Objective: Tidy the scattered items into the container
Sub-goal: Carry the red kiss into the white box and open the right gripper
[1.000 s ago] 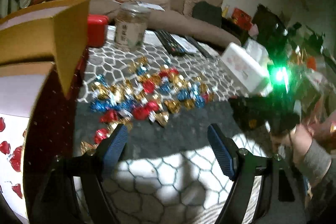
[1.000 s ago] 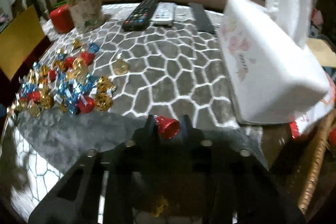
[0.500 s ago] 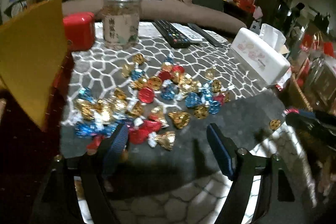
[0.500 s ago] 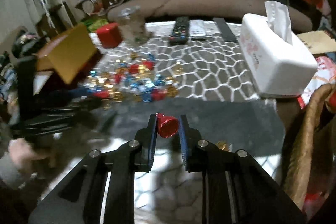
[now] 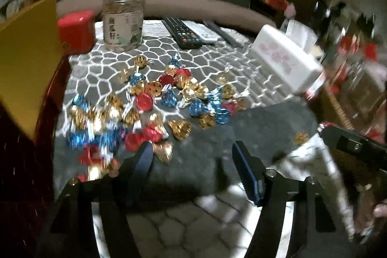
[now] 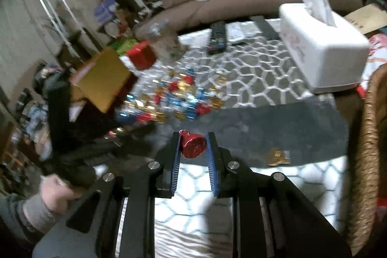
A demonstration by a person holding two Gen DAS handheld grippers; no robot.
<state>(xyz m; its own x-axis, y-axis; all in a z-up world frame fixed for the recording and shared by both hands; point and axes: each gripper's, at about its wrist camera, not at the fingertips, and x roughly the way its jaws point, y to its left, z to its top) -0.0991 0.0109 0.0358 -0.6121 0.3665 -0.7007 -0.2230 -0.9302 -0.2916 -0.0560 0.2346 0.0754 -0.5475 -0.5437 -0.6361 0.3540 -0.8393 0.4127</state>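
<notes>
Compared with the earlier frames, our right gripper (image 6: 192,145) has lifted clear of the patterned grey tabletop (image 6: 254,79) and swung toward the open gold-flapped cardboard box (image 6: 101,79), while our left gripper (image 5: 192,154) has drifted over the near edge of the heap of foil-wrapped red, blue and gold candies (image 5: 154,108), its jaws having just been narrowing with nothing between them. The right gripper is clamped on one small red foil-wrapped candy (image 6: 193,145), pinched across its flanks, pointed tip to the left. We judge these candies very light, rigid at the core yet crinkly and slick in the foil, so a grip across the broad base should hold better than one at the tapering tip. A lone gold foil candy (image 6: 278,156) lies apart on the dark mat (image 6: 278,127). The box stands at the table's left edge.
</notes>
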